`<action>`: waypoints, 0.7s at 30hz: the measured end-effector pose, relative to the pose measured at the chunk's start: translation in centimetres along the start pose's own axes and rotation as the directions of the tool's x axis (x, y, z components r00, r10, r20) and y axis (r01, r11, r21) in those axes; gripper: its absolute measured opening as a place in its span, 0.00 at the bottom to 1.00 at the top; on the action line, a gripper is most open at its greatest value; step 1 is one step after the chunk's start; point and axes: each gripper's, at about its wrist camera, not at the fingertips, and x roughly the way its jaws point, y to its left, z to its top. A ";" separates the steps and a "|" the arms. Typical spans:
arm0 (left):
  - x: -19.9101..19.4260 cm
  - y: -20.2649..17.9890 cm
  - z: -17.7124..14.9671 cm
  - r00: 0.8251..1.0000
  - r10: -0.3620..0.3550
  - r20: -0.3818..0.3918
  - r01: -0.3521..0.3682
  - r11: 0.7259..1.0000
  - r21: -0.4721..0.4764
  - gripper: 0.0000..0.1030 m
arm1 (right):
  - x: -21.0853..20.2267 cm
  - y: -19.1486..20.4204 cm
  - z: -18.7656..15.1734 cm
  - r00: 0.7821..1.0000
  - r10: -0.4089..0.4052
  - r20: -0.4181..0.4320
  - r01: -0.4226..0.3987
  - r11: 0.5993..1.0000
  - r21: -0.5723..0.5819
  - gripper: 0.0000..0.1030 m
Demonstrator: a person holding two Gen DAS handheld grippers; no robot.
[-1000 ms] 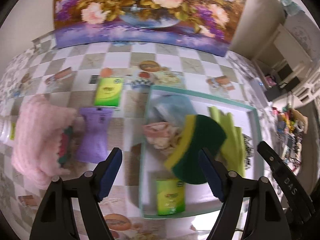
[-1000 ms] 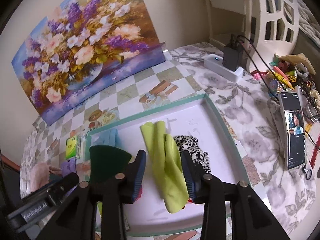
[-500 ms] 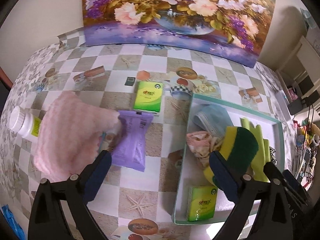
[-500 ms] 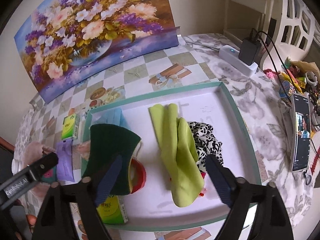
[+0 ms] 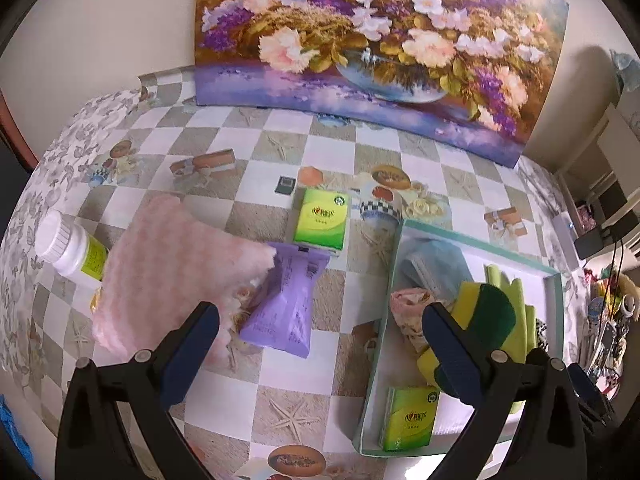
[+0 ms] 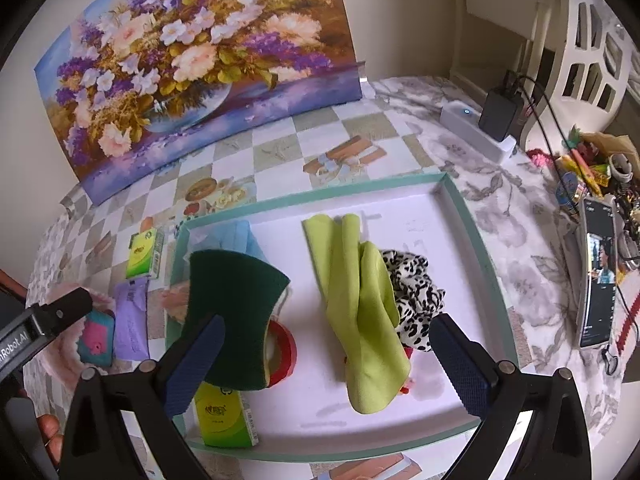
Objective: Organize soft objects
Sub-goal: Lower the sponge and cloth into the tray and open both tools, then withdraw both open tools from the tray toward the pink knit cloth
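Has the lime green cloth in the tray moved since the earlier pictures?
No. In the right wrist view the lime green cloth lies beside the spotted fabric, as before, same place within the tray.

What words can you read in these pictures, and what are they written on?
"nRobot.AI", its start cut off by the picture's edge: left gripper
Green tissue packs: print too blurred.
Purple packet: print too small.
White bottle label: unreadable.
Phone screen: too small.

Both tongs, the left tongs [image 5: 320, 350] and the right tongs [image 6: 328, 362], have glossy black plastic arms with round silver screws and dark blue textured pads [image 6: 460, 364], one arm bearing white lettering.
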 end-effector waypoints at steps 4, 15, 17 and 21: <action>-1.4 0.9 0.4 0.998 -0.008 0.066 0.009 1.000 -0.010 0.98 | -1.2 0.8 0.3 0.999 0.010 0.036 -0.010 1.000 0.002 1.00; -3.4 4.4 0.9 0.992 0.092 0.084 -0.090 0.996 -0.029 0.98 | -3.0 4.7 -0.5 0.995 -0.006 0.096 0.012 0.998 -0.065 1.00; -3.6 5.1 0.9 0.991 0.103 0.081 -0.100 0.994 -0.039 0.98 | -3.2 5.3 -0.6 0.995 0.013 0.100 -0.004 0.996 -0.087 1.00; -4.2 6.7 1.2 0.989 0.111 0.094 -0.106 0.993 -0.050 0.98 | -2.7 6.7 -0.9 0.997 0.036 0.067 -0.028 0.992 -0.121 1.00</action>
